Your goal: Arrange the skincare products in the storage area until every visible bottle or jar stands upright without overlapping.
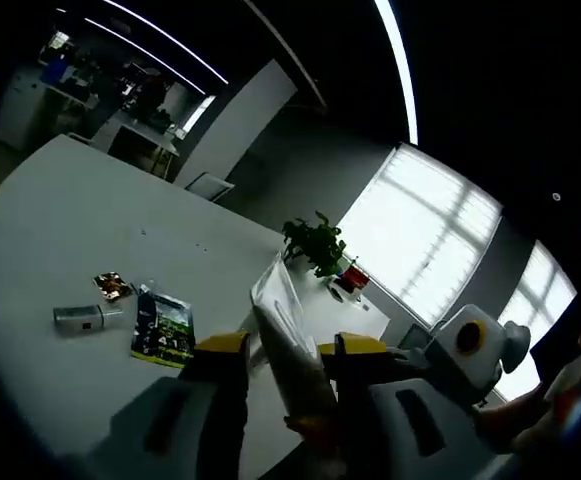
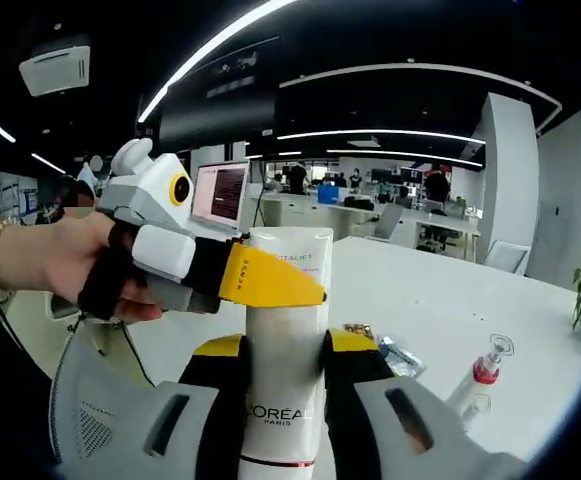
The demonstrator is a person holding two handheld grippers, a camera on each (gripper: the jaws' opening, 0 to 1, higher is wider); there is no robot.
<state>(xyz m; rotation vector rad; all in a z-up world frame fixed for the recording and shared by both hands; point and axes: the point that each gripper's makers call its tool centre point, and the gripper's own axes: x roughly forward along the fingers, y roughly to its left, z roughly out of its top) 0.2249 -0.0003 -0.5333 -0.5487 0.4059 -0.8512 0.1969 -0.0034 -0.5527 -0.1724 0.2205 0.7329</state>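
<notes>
The white tube (image 2: 286, 350) marked L'OREAL PARIS stands upright between the yellow-tipped jaws of the right hand-held gripper (image 2: 286, 352), which are closed on its body. The left hand-held gripper (image 2: 270, 282), held in a person's hand (image 2: 65, 262), reaches in from the left of the tube and its yellow jaw tip lies against the tube's upper part.

In the left gripper view the same tube (image 1: 288, 345) is seen from its flat crimped end, rising tilted between the jaws of the left hand-held gripper (image 1: 282, 352); the jaws press on it from both sides. The right hand-held gripper (image 1: 420, 385) comes in just right of the tube.

On the white tabletop (image 1: 80, 225), left of the tube, lie a dark green sachet (image 1: 163, 328), a small silver tube (image 1: 86, 317) on its side and a small brown packet (image 1: 113, 286). Beyond the tube stands a potted plant (image 1: 315, 243). In the right gripper view, right of the tube, a clear pump bottle (image 2: 480, 375) with a red collar lies tilted on the tabletop (image 2: 440, 290).
</notes>
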